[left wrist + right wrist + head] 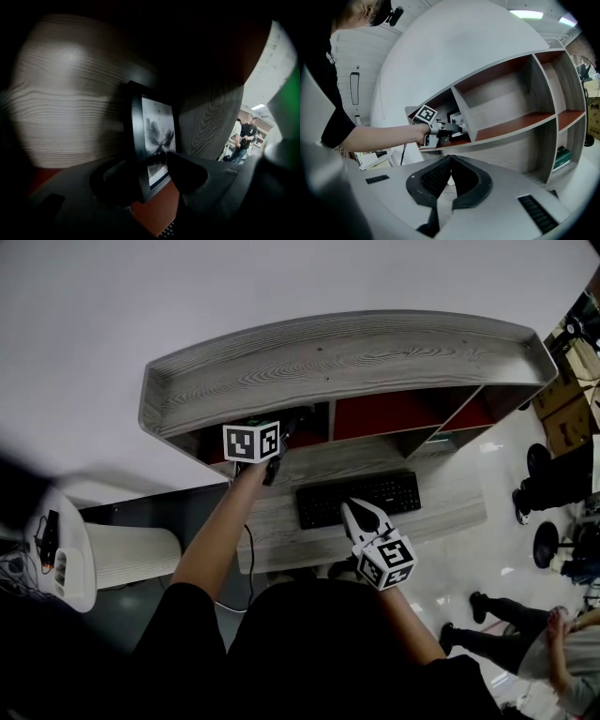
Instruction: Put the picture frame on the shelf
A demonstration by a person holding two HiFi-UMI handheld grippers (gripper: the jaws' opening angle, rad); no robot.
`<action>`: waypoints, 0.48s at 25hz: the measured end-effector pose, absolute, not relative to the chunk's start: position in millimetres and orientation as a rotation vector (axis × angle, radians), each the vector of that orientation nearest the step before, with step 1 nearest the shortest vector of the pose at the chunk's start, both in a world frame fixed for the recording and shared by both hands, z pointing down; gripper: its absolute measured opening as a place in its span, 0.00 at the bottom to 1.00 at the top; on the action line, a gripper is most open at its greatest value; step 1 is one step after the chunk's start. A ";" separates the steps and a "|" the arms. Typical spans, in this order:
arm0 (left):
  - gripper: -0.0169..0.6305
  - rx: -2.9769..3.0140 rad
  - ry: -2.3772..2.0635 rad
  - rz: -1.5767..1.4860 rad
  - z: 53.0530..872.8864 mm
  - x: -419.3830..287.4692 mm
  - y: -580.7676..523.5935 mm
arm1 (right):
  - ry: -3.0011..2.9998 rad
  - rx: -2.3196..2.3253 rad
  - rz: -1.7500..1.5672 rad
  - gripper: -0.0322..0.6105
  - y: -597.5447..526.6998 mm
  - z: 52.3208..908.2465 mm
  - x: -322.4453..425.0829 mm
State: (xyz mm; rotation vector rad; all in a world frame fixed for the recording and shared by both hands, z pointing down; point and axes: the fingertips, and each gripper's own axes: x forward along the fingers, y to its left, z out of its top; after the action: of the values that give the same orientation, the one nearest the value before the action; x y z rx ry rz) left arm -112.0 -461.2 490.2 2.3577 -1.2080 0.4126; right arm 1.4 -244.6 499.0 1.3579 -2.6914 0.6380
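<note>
Head view: we see the left gripper (278, 451) reaching into the shelf (356, 357), upper middle, above the keyboard (358, 498) on the surface (450, 507).

Left gripper view: the picture frame (154, 136) stands upright on the shelf's red board at centre, jaws parted either side, released.

Right gripper view: the right gripper (449, 161), lower centre, has its jaws clenched and empty.

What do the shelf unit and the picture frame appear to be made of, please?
The shelf unit looks like laminated board: matte grey printed wood grain outside, reddish-brown boards inside. The picture frame has a smooth black moulding, plastic or painted wood; the look leaves that open.
</note>
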 end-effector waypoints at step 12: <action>0.48 2.485 -1.091 0.624 502.3 -102.4 -443.1 | -2.678 1.345 0.651 0.07 -242.0 505.2 -5.5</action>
State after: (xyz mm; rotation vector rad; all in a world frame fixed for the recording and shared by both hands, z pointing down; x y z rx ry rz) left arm -102.4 -443.1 502.3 2.4854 -1.0914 0.6245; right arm -5.5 -242.0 505.2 1.3447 -2.6776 0.6510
